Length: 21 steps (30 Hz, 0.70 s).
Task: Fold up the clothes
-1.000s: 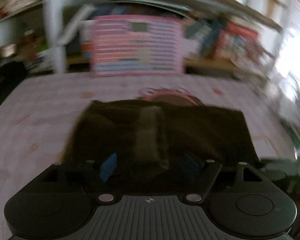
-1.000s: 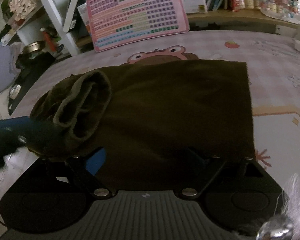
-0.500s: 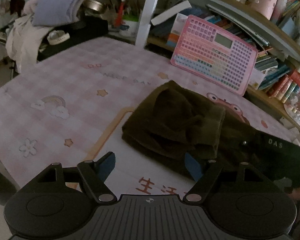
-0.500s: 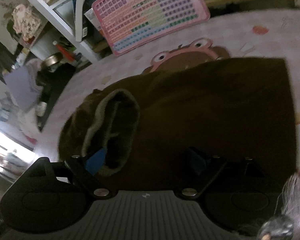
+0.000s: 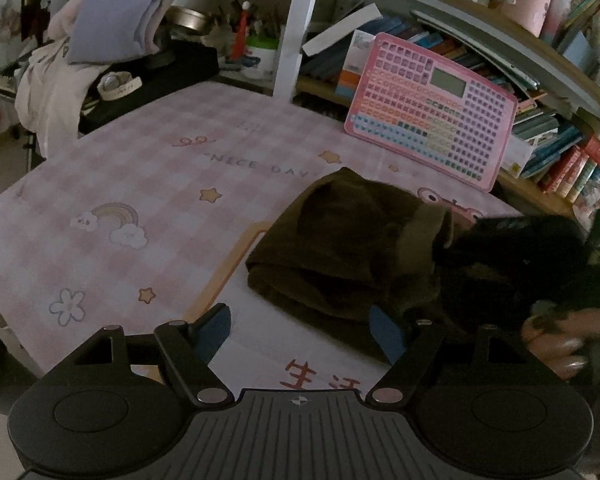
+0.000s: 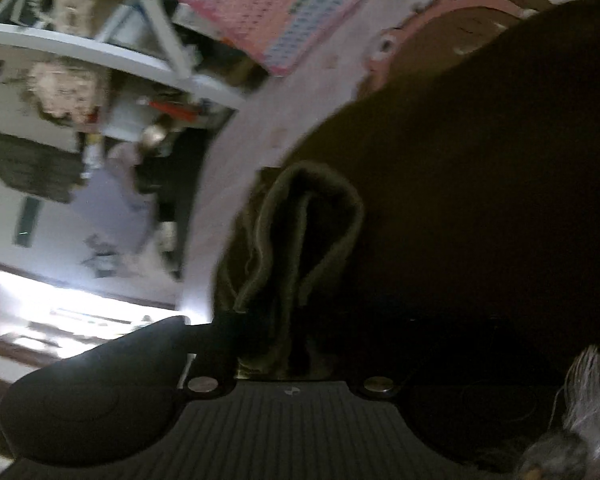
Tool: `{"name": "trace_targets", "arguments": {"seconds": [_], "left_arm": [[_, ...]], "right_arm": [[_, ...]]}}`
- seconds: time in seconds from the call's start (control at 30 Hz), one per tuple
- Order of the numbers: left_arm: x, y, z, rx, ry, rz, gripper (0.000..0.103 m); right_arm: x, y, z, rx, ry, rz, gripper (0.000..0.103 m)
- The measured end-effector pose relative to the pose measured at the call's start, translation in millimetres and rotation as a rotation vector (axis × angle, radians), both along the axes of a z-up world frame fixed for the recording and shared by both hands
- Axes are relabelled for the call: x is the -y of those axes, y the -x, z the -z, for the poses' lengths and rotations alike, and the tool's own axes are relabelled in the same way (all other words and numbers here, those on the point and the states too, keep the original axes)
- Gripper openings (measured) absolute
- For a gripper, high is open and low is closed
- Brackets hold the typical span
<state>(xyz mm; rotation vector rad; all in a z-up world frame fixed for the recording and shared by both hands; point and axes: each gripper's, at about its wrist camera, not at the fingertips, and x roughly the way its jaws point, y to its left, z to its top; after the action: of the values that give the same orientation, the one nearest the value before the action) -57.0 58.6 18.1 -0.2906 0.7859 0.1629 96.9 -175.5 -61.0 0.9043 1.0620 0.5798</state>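
A dark olive-brown garment (image 5: 340,248) lies partly folded on the pink checked tablecloth (image 5: 140,184), bunched at its left end with a ribbed cuff (image 5: 428,224) on top. My left gripper (image 5: 300,332) is open and empty, just in front of the garment's near edge. The right gripper shows in the left wrist view (image 5: 512,248) as a dark shape on the garment's right part. In the blurred right wrist view the garment (image 6: 480,168) fills the frame and the cuff (image 6: 300,240) runs down between the jaws; the fingertips are hidden by cloth.
A pink toy keyboard (image 5: 432,108) leans against the bookshelf at the back. A shelf post (image 5: 296,28), jars and piled cloths (image 5: 112,16) stand at the back left. A hand (image 5: 560,344) is at the right edge.
My left gripper let go of the garment and pulled back to the left, open. The right gripper tilted and moved in over the cuff, its blue pads now hidden in cloth.
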Motion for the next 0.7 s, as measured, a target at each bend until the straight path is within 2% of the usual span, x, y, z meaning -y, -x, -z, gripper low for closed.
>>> {"name": "trace_targets", "arguments": {"seconds": [0.17, 0.2, 0.3, 0.43, 0.6, 0.7], "left_arm": [[-2.5, 3.2, 2.6, -0.012, 0.011, -0.011, 0.079], [-3.1, 3.4, 3.6, -0.017, 0.016, -0.015, 0.079], [-1.1, 3.3, 3.8, -0.021, 0.014, -0.009, 0.079], [6.9, 2.7, 2.9, -0.021, -0.001, 0.024, 0.079], [13.5, 5.3, 7.2, -0.031, 0.001, 0.052, 0.079], [15.2, 5.6, 10.6, -0.039, 0.012, 0.062, 0.079]], "right_arm": [[30.3, 7.4, 2.9, 0.004, -0.157, 0.061, 0.012], [34.5, 5.9, 12.8, -0.045, -0.078, 0.088, 0.012], [39.2, 4.0, 30.2, -0.094, -0.035, 0.100, 0.014], [34.4, 7.9, 12.7, -0.033, 0.009, 0.062, 0.033], [40.0, 29.2, -0.2, 0.025, 0.012, 0.059, 0.034], [41.3, 45.1, -11.8, 0.092, 0.088, 0.038, 0.038]]}}
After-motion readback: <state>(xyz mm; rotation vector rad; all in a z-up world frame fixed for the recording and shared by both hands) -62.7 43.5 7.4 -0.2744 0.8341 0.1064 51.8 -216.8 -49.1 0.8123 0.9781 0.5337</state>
